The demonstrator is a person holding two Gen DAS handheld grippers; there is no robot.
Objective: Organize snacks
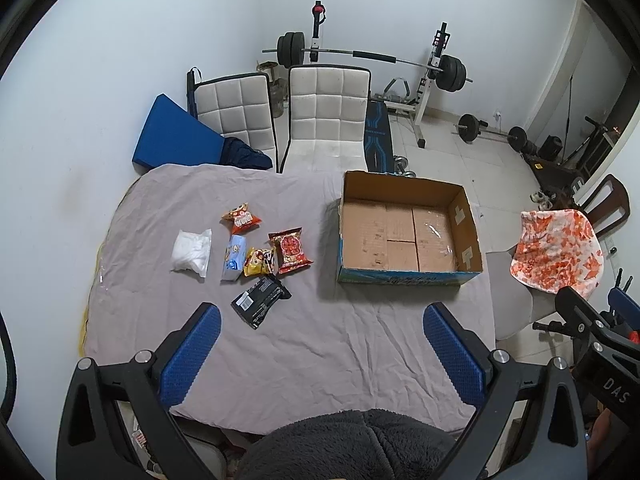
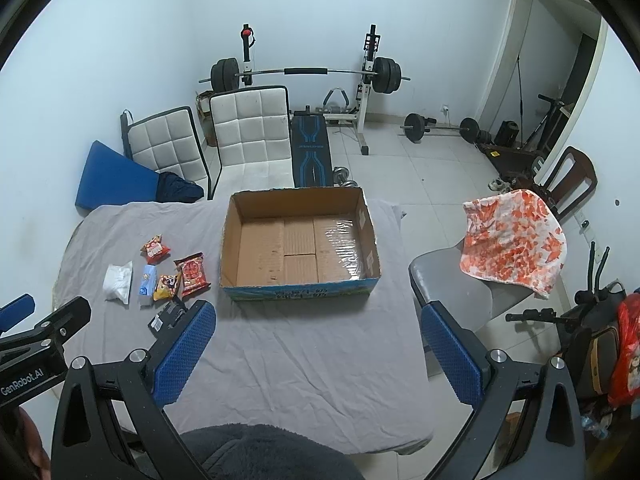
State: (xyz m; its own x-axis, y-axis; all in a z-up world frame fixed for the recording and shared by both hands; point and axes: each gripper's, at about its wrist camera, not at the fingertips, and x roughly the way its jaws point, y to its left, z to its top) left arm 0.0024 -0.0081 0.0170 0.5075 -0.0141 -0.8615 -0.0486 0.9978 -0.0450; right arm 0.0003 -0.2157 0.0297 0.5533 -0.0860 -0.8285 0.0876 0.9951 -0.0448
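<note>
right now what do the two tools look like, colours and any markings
Both match: black angular frames with silver bolts and blue dimpled pads on the fingers. The left tool shows "GenRobot.AI" in white on its body in the right wrist view; the right tool shows "DAS" in the left wrist view.

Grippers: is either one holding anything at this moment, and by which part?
Nothing is held. The left gripper and right gripper are both open above the grey cloth; the snack packets lie untouched.
</note>
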